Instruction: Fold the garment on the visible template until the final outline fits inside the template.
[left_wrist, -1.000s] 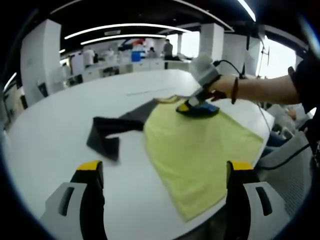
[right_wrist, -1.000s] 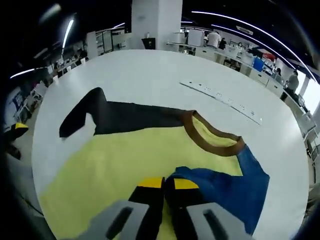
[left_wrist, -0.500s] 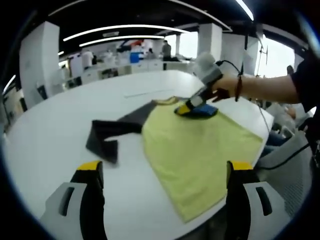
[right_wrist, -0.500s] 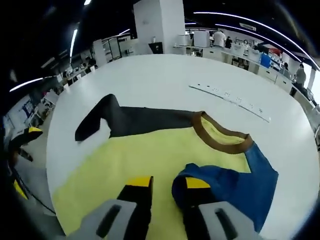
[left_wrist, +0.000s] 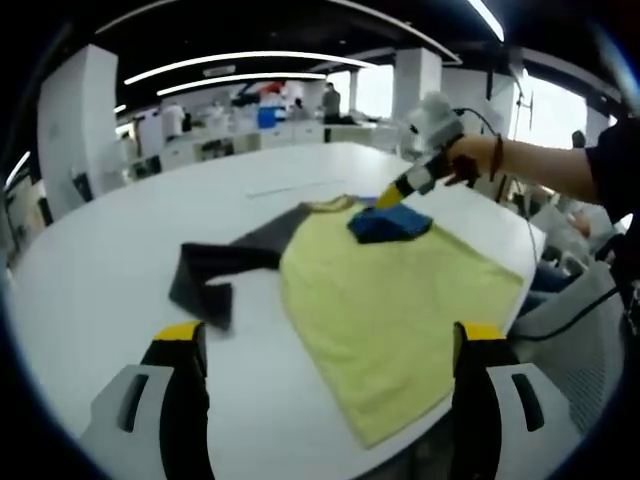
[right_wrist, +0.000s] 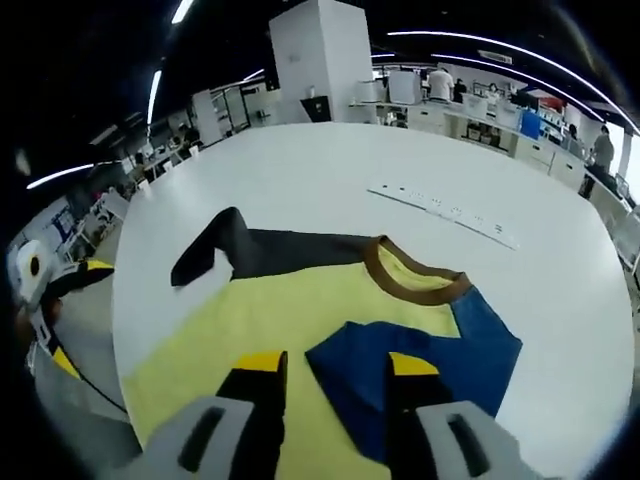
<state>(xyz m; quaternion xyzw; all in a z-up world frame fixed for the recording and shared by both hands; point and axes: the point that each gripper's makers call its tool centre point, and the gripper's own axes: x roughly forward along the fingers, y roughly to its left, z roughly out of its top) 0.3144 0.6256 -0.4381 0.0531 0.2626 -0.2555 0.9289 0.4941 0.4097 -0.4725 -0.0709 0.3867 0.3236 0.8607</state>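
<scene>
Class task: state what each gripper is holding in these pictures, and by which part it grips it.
Nothing is held. The right gripper is open above the folded blue sleeve, and the left gripper is open over the table, away from the garment.

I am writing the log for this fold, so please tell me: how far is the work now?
Done: the blue sleeve lies folded in over the yellow body. In hand: nothing; the right tool is open above that sleeve, and the left tool is open, away from the shirt. Left: the dark grey sleeve lies stretched out on the white table, and the long body is unfolded.
</scene>
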